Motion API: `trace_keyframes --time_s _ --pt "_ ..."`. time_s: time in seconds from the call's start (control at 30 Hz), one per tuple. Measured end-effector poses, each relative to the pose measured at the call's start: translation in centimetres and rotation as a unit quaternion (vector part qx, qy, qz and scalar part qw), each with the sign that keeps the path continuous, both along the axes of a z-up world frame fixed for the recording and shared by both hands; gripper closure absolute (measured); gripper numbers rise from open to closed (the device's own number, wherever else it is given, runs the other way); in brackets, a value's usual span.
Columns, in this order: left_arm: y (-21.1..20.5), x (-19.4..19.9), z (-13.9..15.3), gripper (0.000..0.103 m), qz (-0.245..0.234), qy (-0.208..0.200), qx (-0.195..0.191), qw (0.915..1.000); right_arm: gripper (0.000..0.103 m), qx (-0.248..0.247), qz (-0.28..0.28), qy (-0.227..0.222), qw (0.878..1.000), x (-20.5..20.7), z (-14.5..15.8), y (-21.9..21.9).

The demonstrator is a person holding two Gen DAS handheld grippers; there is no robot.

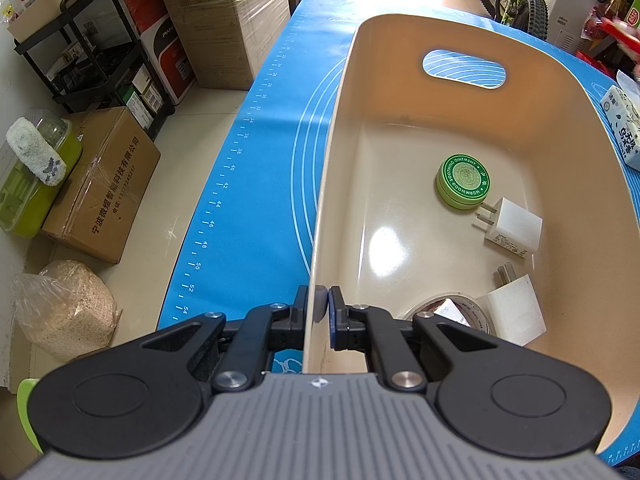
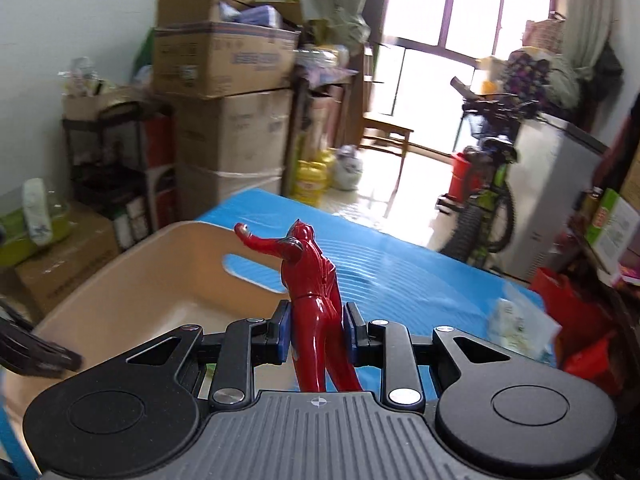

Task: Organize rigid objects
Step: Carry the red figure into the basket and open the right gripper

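Blue mat [image 1: 256, 184] covers the table under my tools. My left gripper [image 1: 322, 304] pinches the near wall of the tan bin [image 1: 400, 40]. Ahead of it inside lie a green tin [image 1: 463, 187] and a white charger [image 1: 512, 227]. My right gripper [image 2: 316, 330] squeezes a red toy figure [image 2: 310, 280], the bin just ahead and left.

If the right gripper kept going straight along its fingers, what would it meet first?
Probably the blue mat past the beige bin. The right gripper holds the red figure beside the bin's far end; depth is unclear.
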State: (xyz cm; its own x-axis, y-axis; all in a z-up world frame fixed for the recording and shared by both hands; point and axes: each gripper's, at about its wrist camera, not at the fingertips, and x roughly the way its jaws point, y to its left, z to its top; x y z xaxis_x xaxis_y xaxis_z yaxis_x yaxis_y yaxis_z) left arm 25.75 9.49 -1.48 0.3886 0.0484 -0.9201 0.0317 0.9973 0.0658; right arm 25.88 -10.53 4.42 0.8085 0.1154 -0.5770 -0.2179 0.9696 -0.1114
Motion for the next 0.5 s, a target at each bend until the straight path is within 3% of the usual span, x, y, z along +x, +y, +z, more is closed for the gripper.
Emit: trace_keyframes --time_s 0.5 --pt "0.0 0.0 0.0 0.093 0.000 0.000 0.000 1.0000 0.067 0.018 0.046 0.128 0.991 1.4 -5.5 7.6"
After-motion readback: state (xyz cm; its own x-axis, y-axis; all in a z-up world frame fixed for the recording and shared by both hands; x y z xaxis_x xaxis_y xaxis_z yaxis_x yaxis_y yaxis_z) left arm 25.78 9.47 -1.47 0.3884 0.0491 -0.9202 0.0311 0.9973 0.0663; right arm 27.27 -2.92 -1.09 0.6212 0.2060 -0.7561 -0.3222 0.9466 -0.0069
